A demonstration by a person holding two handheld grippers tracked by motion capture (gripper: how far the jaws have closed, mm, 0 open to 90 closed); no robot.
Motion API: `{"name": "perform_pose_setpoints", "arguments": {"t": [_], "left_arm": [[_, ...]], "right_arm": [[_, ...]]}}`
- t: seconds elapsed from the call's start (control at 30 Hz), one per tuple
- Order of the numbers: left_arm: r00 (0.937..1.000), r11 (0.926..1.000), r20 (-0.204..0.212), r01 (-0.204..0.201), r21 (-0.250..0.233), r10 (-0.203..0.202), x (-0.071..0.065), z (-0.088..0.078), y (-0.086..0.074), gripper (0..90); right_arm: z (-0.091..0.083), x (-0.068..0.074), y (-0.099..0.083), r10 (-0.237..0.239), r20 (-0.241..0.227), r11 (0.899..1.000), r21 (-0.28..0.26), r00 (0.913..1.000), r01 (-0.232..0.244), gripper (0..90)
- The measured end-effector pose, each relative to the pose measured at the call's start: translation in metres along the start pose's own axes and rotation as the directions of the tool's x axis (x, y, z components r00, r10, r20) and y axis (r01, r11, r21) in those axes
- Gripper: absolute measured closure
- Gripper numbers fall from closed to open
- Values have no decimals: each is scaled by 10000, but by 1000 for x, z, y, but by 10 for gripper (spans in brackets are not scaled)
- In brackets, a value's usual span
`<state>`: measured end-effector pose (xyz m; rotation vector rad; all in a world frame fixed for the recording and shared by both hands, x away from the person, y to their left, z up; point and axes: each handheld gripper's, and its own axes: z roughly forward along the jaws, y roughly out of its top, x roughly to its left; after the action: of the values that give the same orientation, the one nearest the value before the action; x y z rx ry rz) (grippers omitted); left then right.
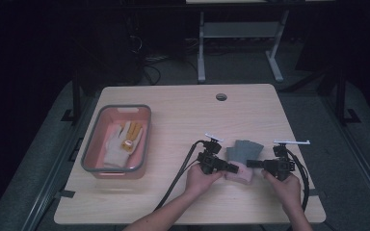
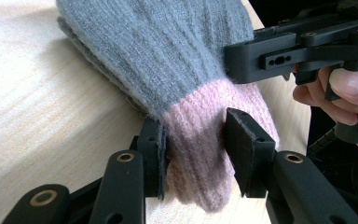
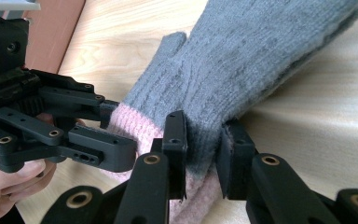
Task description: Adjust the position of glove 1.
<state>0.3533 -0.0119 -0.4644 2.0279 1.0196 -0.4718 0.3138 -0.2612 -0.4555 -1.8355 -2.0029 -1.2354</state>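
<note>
A grey knitted glove (image 1: pixel 243 150) with a pink cuff (image 1: pixel 238 175) lies on the wooden table (image 1: pixel 183 115) at the front right. From the left, my left gripper (image 1: pixel 234 168) is shut on the cuff. In the left gripper view, the left gripper (image 2: pixel 193 140) has its pads pressing either side of the pink ribbing (image 2: pixel 196 135). From the right, my right gripper (image 1: pixel 249 163) pinches the glove's edge. The right gripper view shows the right gripper (image 3: pixel 203 144) shut where the grey knit (image 3: pixel 242 60) meets the pink. The two grippers face each other closely.
A pink bin with a grey rim (image 1: pixel 89 144) stands at the left of the table, with a white and yellow work glove (image 1: pixel 123 142) inside. A round cable hole (image 1: pixel 221 96) sits near the far edge. Cables trail off the near edge.
</note>
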Motion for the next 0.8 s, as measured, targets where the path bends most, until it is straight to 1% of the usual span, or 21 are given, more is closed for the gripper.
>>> {"name": "perform_pose_setpoints", "arguments": {"t": [0.13,0.3,0.37,0.4,0.47,0.5,0.53,0.6,0.63,0.67,0.8], "left_arm": [[10000,10000,28,11,-60,-11,0,-3,0,605],[10000,10000,1,5,-93,-5,-1,-6,1,605],[10000,9999,-23,-10,-111,10,-1,-8,2,605],[10000,9999,-1,-5,-131,5,-1,-9,2,605],[10000,9999,-8,3,-164,-3,-1,-10,2,605],[10000,9998,-42,-92,-178,91,-1,-12,3,606],[9999,9998,-52,-129,-176,128,-1,-14,3,606],[9999,9996,-66,-136,-245,135,-1,-17,3,605],[10000,9996,-45,-76,-259,74,-2,-19,3,606],[9998,9994,-77,-163,-294,161,-2,-21,4,606],[9996,9992,-149,-253,-324,248,-3,-29,4,606]], "right_arm": [[0,2,1,48,-30,10000,10,10000,-48,753],[0,4,3,-4,-88,10000,-42,10000,4,753],[0,6,3,57,-100,10000,-8,9999,-57,753],[0,6,4,-14,-108,10000,-56,9999,13,754],[1,8,5,-5,-98,10000,-82,10000,4,754],[0,9,6,3,-110,10000,-65,9999,-4,754],[0,10,6,-89,-135,9999,-132,9999,88,754],[0,13,8,-59,-143,9999,-108,9999,58,754],[0,14,9,-75,-182,9999,-137,9998,72,754],[0,15,9,-29,-237,9999,-143,9997,26,755],[1,21,13,-172,-271,9997,-157,9995,168,755]]}}
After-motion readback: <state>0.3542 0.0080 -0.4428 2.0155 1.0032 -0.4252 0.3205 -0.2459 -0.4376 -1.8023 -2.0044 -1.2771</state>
